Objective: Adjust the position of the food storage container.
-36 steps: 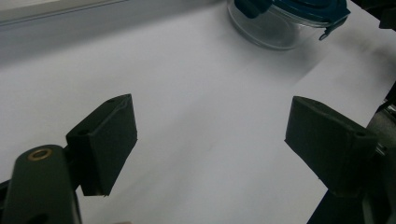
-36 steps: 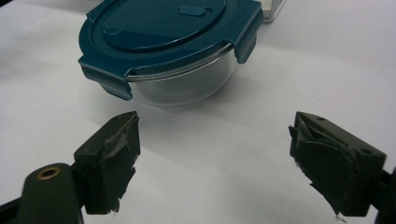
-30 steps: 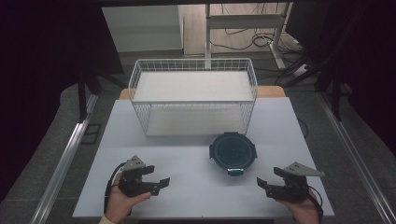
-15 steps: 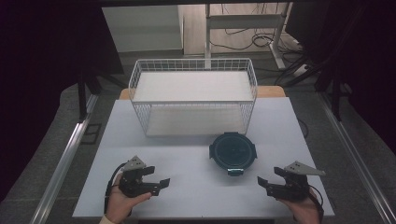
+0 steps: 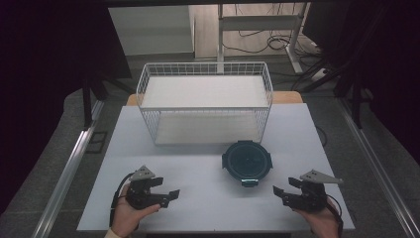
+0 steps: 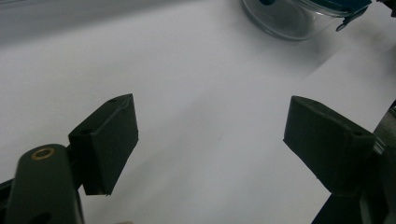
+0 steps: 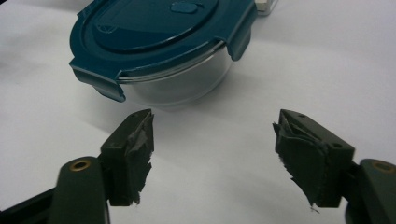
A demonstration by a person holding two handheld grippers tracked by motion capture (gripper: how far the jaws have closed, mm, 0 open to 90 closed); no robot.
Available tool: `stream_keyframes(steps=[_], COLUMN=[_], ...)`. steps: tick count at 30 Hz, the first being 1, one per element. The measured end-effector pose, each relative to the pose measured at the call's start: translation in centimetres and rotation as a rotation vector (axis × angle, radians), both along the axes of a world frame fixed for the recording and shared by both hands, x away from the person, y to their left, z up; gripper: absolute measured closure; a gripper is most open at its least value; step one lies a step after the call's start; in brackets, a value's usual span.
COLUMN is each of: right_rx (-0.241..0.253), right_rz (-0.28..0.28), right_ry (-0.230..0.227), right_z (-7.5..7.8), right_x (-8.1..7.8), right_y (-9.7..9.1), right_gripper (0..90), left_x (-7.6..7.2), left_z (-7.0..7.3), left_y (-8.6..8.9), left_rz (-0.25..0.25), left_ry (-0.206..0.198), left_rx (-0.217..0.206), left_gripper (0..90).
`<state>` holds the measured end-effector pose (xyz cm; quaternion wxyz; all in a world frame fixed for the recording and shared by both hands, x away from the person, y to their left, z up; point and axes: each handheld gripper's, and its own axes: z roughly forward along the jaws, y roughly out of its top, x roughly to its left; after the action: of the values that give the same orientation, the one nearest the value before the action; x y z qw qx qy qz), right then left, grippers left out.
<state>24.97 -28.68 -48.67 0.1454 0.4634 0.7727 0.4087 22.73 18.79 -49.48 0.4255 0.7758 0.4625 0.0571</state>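
High view: white desk (image 5: 198,148) with a white wire basket (image 5: 205,106) at its far side, a round container (image 5: 246,162) in front of the basket, and a person's hands at the near edge, one gripper in each.
Left gripper (image 5: 171,194): jaws spread with bare desk between them; they point toward the right gripper, and the container lies ahead of them and off to one side.
Right gripper (image 5: 278,192): jaws have just been closing but stand apart with nothing between them; the container sits just ahead of the tips and apart from them.
Left gripper view: the container (image 6: 299,18) shows as a clear rounded wall and a teal clip at the top edge, well beyond the jaw tips; the high view does not show that clear wall.
Right gripper view: the container (image 7: 163,51) shows close up, just beyond the left jaw tip; frayed padding hangs from both pads (image 7: 140,154).
Container look: clear glass bowl, teal lid on, latch flaps folded down at the rim, small oval button in the lid's middle.
Basket: stands well beyond both jaw sets.
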Motion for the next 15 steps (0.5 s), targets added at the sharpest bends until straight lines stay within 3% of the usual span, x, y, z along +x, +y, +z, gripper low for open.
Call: stream_keyframes(steps=[8, 15], right_rx=[-0.027, -0.047], right_rz=[0.015, 0.034], right_ry=[0.000, 0.004], right_z=[0.2, 1.4], right_x=[0.0, 0.9], right_y=[0.3, 0.4], right_gripper=[32.8, 43.3], left_x=[0.0, 0.3], left_z=[0.4, 0.2], left_y=[0.5, 0.8], left_rz=[0.015, 0.032], left_ry=[0.002, 0.027], left_rx=[-0.011, -0.022], left_gripper=[17.2, 16.9])
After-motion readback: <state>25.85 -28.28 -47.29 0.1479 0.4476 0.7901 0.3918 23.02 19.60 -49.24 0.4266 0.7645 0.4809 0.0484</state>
